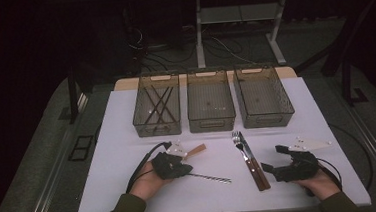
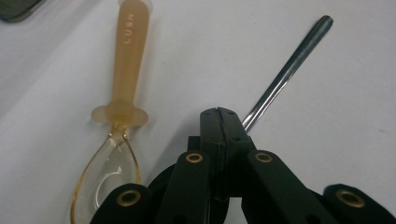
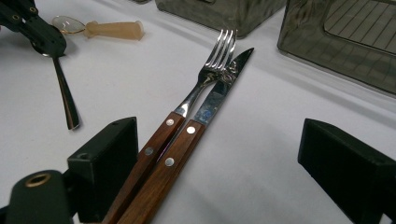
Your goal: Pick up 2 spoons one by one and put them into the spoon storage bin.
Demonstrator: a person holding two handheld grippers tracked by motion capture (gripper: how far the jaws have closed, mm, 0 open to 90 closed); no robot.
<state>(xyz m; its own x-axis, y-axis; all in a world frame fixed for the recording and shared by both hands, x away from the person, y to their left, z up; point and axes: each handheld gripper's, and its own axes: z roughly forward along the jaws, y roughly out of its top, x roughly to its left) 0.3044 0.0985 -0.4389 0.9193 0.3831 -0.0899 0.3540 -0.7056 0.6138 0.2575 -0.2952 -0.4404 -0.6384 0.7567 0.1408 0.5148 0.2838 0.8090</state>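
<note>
My left gripper [image 1: 180,167] is shut, with its jaws meeting flush [image 2: 218,114]. It rests over one end of a metal utensil, whose slim handle [image 1: 211,177] [image 2: 285,70] runs out from under the tips; I cannot tell whether it is pinched. Beside it lies a clear spoon with a tan handle [image 1: 195,150] [image 2: 128,60]. A fork [image 1: 237,140] [image 3: 215,65] and a knife [image 1: 252,164] [image 3: 224,88], both wooden-handled, lie side by side. My right gripper [image 1: 275,159] [image 3: 217,135] is open, its jaws on either side of those handles without touching them.
Three smoky plastic bins stand in a row at the back of the white table: the left bin [image 1: 142,124] holds several dark sticks, while the middle bin [image 1: 212,125] and the right bin [image 1: 270,121] look bare. The person's forearms enter at the front edge.
</note>
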